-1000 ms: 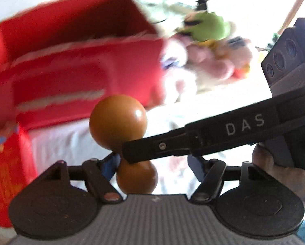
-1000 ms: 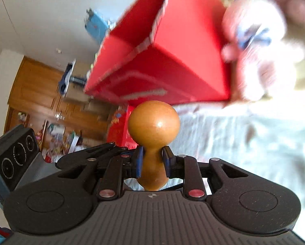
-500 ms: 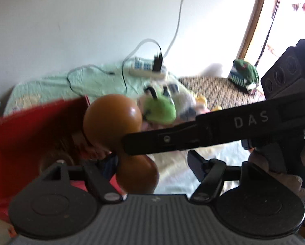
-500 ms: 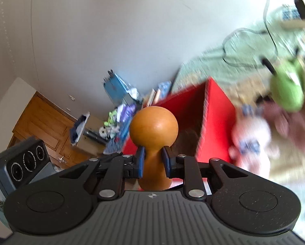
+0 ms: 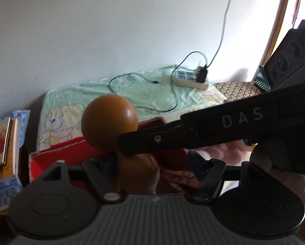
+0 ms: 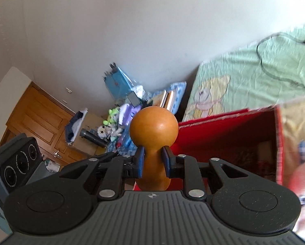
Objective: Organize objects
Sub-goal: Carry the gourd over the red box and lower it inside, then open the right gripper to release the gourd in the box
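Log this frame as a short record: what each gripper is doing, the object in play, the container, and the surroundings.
right gripper: shut on the wooden gourd at its narrow waist
left gripper: open, jaws apart beside the gourd's lower bulb; not gripping it
container: red box, open, dark inside, contents unclear
gourd position: held in the air, in front of the box in both views
surface: green sheet with a bear print
also there: power strip and cable on the sheet; books stacked at the left

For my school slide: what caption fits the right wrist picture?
Right claw pinching an orange wooden gourd near an open red box.
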